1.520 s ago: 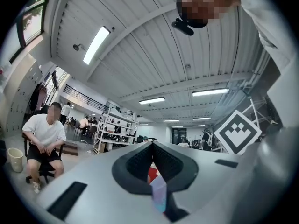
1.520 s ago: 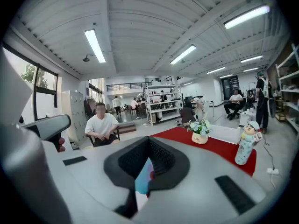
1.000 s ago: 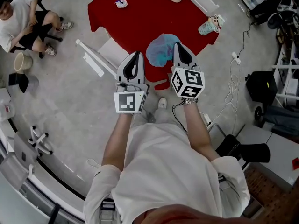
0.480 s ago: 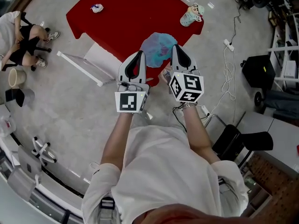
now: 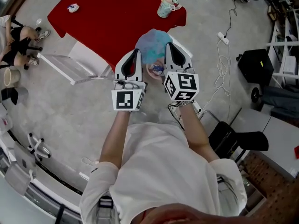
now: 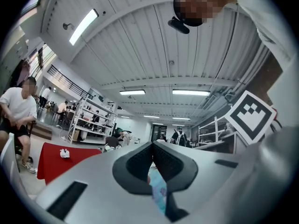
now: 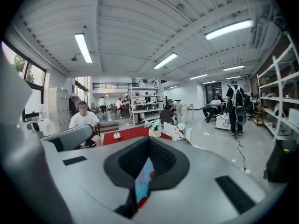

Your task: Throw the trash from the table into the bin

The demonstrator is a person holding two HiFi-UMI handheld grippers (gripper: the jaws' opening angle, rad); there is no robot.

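The bin (image 5: 150, 43) is being kept on the floor just before the table (image 5: 117, 22), a chair (image 5: 84, 56) to its left. Trash (image 5: 72, 7) is being borne at the table's far left, a cup-like thing (image 5: 167, 5) at its right corner.

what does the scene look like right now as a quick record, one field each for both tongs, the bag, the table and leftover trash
left tongs: shut on the blue bag's edge
right tongs: shut on the bag's opposite edge
blue bag: held between both tongs, in front of the person, by the table's near edge
red table: ahead of the person, beyond the bag
white crumpled scrap: on the table's far left part, not yet in the bag
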